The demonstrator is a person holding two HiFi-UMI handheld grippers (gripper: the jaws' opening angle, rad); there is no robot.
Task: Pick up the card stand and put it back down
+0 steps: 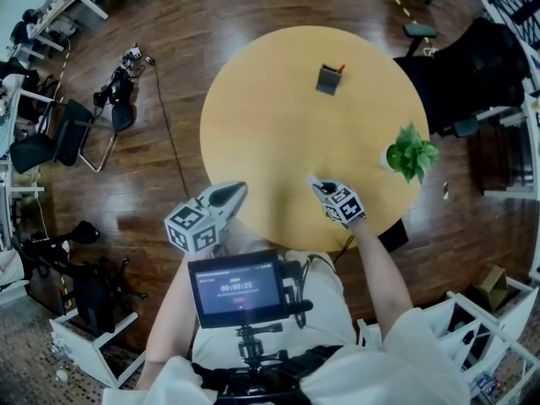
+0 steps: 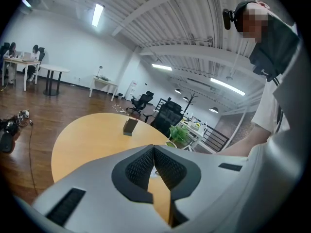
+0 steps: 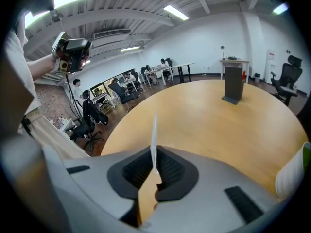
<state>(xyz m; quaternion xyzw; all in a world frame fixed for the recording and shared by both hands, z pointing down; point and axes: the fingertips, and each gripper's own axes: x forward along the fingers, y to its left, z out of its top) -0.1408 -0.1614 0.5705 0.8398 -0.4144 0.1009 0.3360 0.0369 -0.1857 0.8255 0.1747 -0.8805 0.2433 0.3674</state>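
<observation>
Head view: card stand [image 1: 328, 79] upright on the round counter [image 1: 253, 116], toward 12–1 o'clock, untouched and well apart from both grippers. Right gripper [image 1: 317, 184] over the near rim at 6 o'clock, jaws pinching a thin white sheet [image 3: 154, 127] seen edge-on; probably a card, though too thin to be sure. Left gripper [image 1: 238, 190] at the rim near 7 o'clock, jaws pressed together on nothing. Judgement: pick-up not yet begun, approach stage at most. Next move calls for a long reach across the counter to the stand with jaws spread; the right one would first have to shed its sheet, or the left must open. Potted plant [image 1: 412, 152] at the 3 o'clock rim, off a straight line to the stand. Black office chair [image 1: 472, 66] beyond the far edge. Nothing on the counter blocks the way.
</observation>
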